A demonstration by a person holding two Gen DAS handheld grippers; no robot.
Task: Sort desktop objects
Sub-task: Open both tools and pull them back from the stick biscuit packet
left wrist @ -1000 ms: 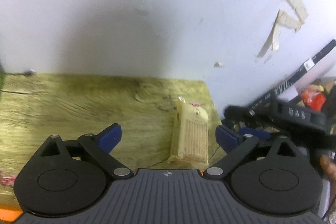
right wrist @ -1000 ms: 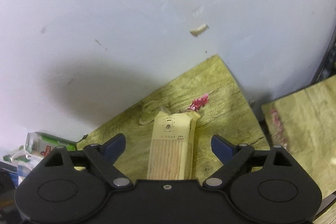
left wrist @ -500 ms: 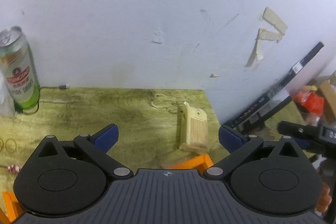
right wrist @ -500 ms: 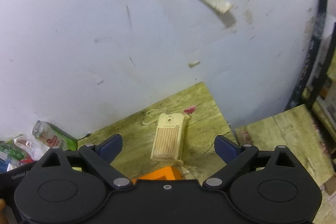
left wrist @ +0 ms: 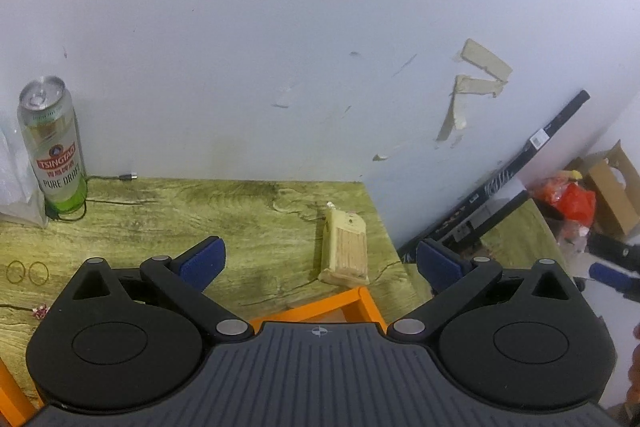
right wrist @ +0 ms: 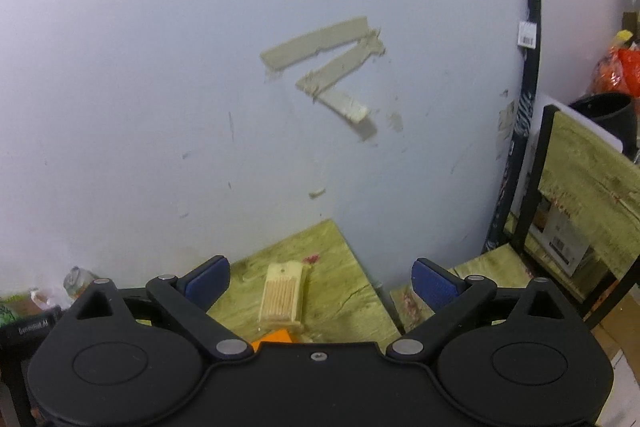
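Both views evenly lit, soft cool indoor light, no hard shadows or glare. Wall [left wrist: 280, 27] reads flat pale blue-grey w/ slight colour cast. Strong fisheye bending at edges, dark corner vignette. Left view fairly sharp; right view softer, can [right wrist: 76, 281] at left edge blurry.

Two wrist views, shared toothpick pack [left wrist: 345, 251]

Green-silver can [left wrist: 52, 151]; orange tray [left wrist: 344, 303]; olive woodgrain desk [left wrist: 200, 211].
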